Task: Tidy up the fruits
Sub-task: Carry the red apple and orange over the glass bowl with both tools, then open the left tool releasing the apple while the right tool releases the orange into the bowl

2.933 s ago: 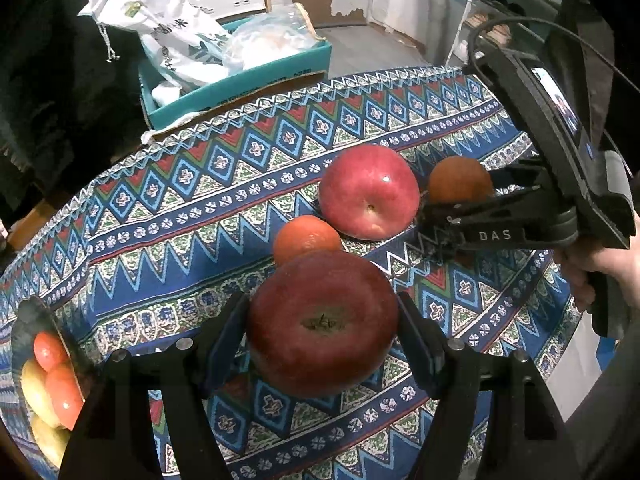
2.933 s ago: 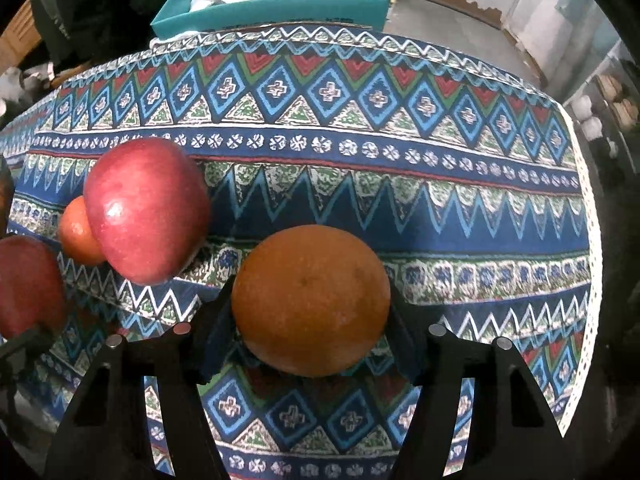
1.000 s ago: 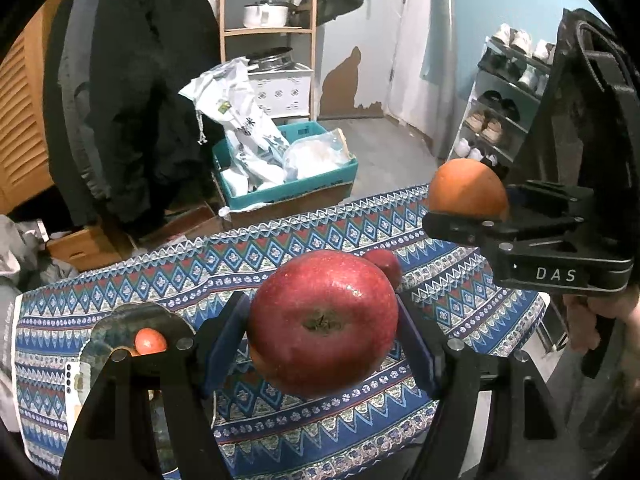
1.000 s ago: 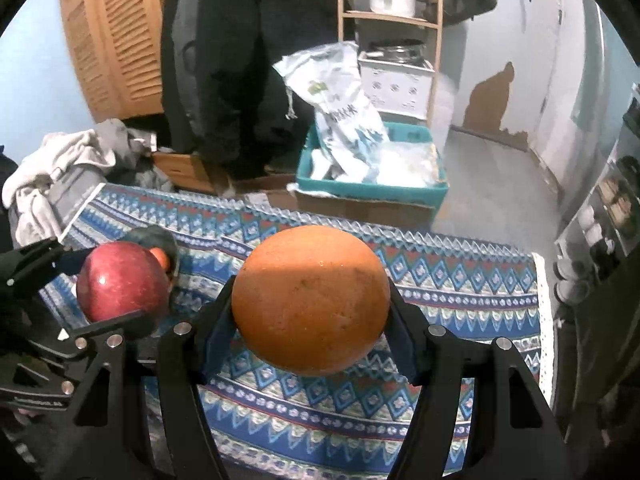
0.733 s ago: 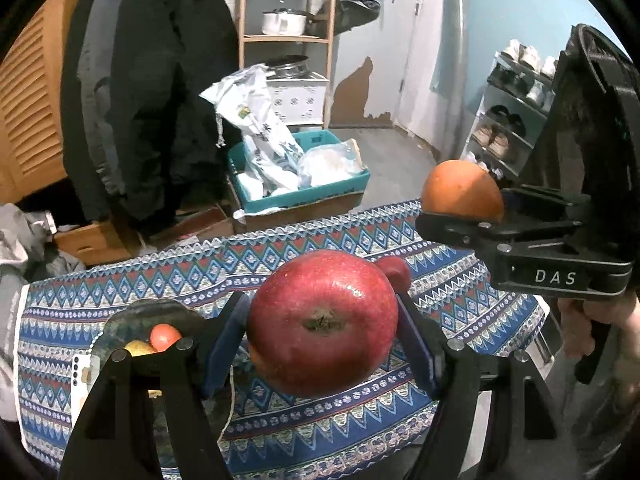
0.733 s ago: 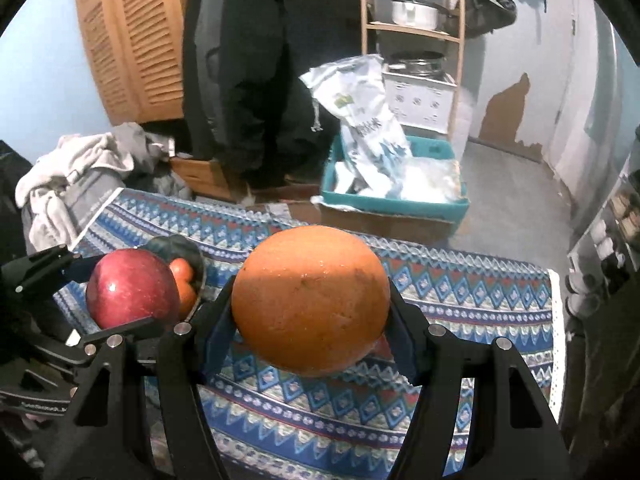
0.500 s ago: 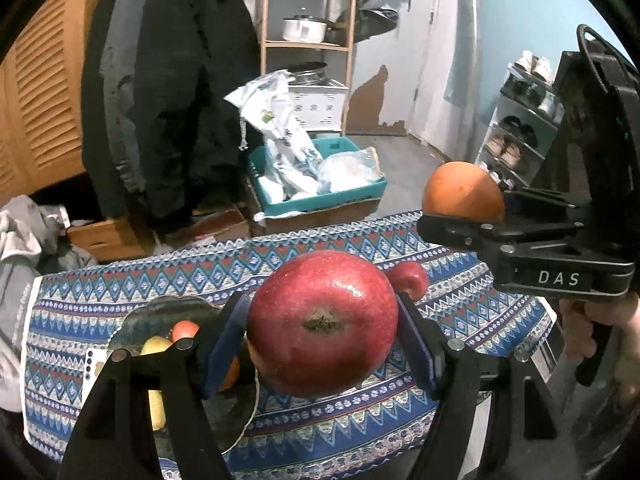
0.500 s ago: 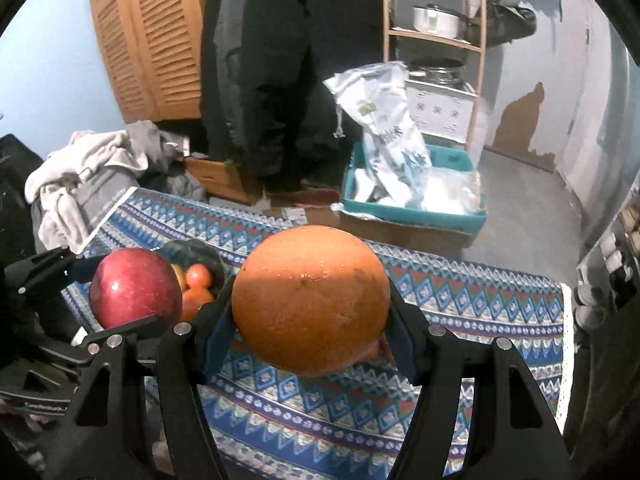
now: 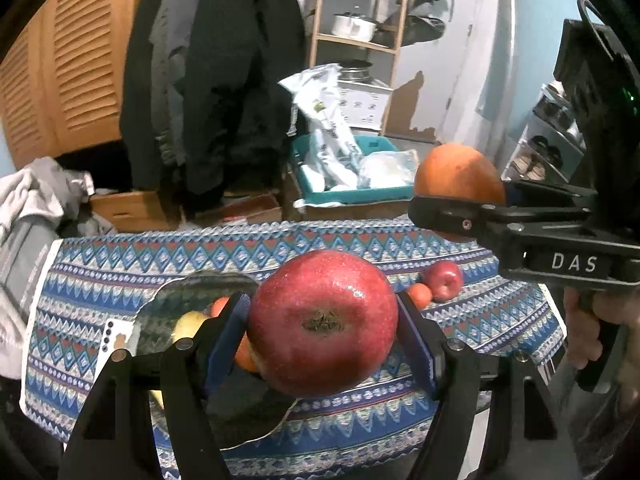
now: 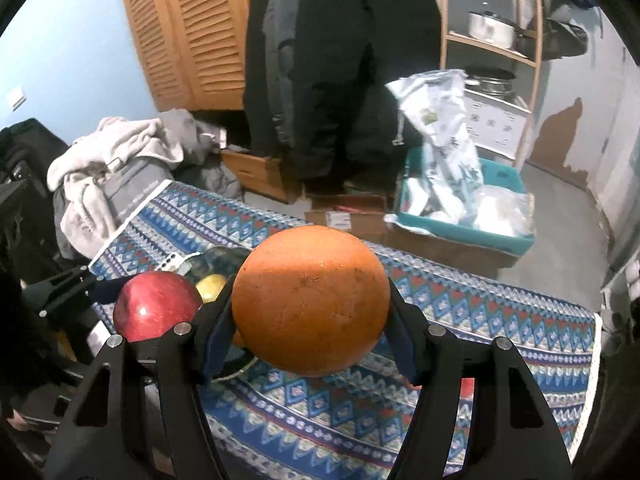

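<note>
The left gripper (image 9: 322, 330) is clamped on a big red apple (image 9: 322, 322), its blue-padded fingers (image 9: 416, 346) pressed against both flanks, the apple's dimple turned toward the camera. It hangs in the air above the near edge of the table. The right gripper (image 10: 310, 308) is clamped just as firmly on a large orange (image 10: 310, 300), also held up off the table; from the left wrist view that orange (image 9: 458, 174) sits at the tip of the right gripper (image 9: 460, 208), whose body is lettered "DAS", with the person's hand (image 9: 600, 328) wrapped around the handle below it.

Directly beneath and behind the held apple lies a dark bowl (image 9: 192, 296) on the patterned tablecloth (image 9: 100, 272). It holds a yellow fruit (image 9: 188, 324) and some orange ones, mostly hidden behind the fingers. In the right wrist view the same bowl (image 10: 218, 258) peeks out between the apple (image 10: 156, 304) and the orange. Just beside the bowl's left rim lies a white phone (image 9: 110, 338).

Farther right on the cloth a small red apple (image 9: 442, 280) and a small orange fruit (image 9: 420, 294) rest touching each other, well apart from the bowl.

Beyond the table a teal box (image 9: 356, 194) holds white bags, dark coats (image 9: 224, 80) hang by a louvred wooden door (image 9: 60, 80), and a wooden shelf (image 9: 360, 40) carries a metal pot.
</note>
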The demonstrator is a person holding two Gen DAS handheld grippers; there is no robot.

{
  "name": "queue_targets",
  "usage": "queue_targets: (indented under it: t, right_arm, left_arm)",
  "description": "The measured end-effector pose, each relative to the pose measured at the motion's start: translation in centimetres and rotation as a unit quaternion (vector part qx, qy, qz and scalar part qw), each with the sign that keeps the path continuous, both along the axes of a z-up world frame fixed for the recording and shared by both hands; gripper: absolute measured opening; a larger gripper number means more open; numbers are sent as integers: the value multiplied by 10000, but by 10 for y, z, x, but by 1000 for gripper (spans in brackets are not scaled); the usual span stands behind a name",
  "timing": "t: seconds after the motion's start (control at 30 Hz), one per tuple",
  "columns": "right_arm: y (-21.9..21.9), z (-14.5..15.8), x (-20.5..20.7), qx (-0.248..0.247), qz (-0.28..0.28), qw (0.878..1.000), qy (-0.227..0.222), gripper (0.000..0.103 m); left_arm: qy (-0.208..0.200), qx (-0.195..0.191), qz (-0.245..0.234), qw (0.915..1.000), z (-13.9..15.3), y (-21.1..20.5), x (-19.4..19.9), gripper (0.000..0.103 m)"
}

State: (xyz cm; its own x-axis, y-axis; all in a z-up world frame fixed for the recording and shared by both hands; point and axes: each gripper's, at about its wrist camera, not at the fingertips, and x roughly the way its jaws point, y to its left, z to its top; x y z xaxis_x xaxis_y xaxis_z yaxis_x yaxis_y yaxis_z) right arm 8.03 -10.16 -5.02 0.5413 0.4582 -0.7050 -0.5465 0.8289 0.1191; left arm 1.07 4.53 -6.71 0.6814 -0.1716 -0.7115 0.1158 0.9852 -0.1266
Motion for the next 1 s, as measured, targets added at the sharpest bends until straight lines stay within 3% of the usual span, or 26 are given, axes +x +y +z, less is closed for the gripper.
queue_targets:
  t: [0.53, 1.0]
  right_arm:
    - [80, -36, 13, -218, 563, 9968, 522, 66]
    - [115, -80, 18, -457, 709, 9908, 1060, 66]
  left_arm:
    - [512, -205, 701, 9960, -40, 76, -9, 74]
    - [1099, -126, 850, 9902, -93, 95, -7, 74]
